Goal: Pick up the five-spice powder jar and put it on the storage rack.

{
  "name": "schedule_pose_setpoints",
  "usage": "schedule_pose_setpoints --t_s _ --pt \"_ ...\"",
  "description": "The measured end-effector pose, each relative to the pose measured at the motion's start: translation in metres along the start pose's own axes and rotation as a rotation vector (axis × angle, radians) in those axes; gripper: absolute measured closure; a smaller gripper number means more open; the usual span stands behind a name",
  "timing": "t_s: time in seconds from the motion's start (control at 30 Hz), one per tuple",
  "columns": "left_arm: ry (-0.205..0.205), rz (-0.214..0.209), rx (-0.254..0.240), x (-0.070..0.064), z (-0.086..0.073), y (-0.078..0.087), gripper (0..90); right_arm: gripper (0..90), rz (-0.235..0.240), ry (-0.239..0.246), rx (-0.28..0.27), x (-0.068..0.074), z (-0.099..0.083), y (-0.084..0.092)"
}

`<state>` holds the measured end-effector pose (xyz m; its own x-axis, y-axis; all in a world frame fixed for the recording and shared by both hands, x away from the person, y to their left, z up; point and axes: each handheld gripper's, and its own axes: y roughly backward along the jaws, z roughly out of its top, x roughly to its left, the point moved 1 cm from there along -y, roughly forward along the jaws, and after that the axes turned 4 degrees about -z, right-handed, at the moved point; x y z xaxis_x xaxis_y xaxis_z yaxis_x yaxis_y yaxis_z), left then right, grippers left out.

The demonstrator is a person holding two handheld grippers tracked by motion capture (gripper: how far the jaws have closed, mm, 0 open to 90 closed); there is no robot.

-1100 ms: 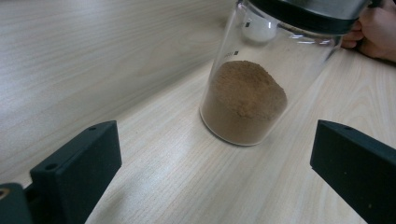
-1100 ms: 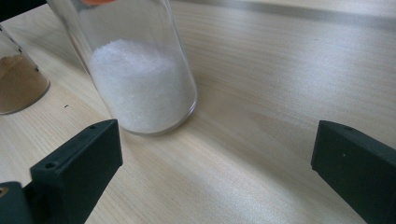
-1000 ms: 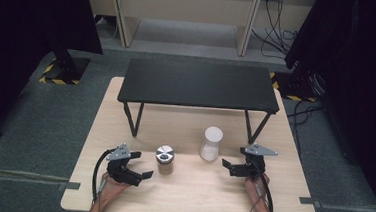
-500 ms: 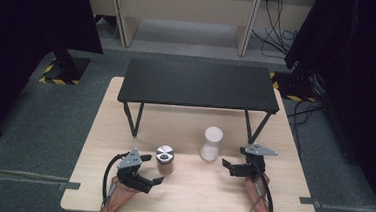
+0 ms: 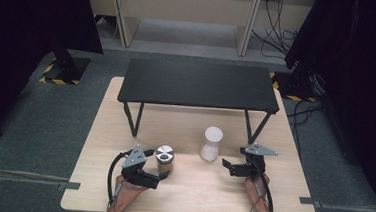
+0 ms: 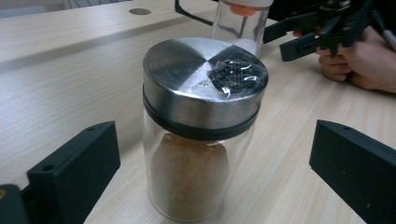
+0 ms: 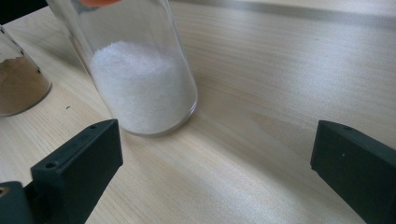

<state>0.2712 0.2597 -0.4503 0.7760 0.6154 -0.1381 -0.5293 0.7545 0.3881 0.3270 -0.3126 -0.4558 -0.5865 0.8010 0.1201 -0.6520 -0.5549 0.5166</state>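
Glass of the white-powder jar [image 7: 142, 79] is cut off at the top in my right gripper view, so its cap is hidden there. My left gripper [image 5: 152, 175] has its 2 jaws wide apart around the steel-lidded spice jar [image 6: 203, 126], not touching it. My right gripper [image 5: 228, 166] is also wide apart, near the white-powder jar on the wooden table [image 5: 200, 187].

Even soft overhead light, faint shadows, dark surrounds, slightly blurry close-ups
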Motion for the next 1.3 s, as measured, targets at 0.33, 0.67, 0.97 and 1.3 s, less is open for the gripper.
schedule_pose_setpoints --t_s 0.33,0.67,0.97,1.3 --pt "0.021 0.017 0.021 -0.001 0.005 -0.010 2.7 2.3 -0.002 -0.003 0.001 0.000 0.000 0.000" --pt "0.018 0.045 0.043 -0.005 0.014 -0.021 6.2 2.3 -0.006 -0.006 0.003 0.001 0.000 0.000" --pt "0.011 0.045 0.044 -0.001 0.013 -0.025 21.7 2.3 -0.006 0.000 0.005 0.001 0.001 0.000" --pt "-0.033 0.059 0.057 -0.006 0.016 -0.027 30.0 2.3 -0.005 0.002 0.006 0.001 0.001 0.000"
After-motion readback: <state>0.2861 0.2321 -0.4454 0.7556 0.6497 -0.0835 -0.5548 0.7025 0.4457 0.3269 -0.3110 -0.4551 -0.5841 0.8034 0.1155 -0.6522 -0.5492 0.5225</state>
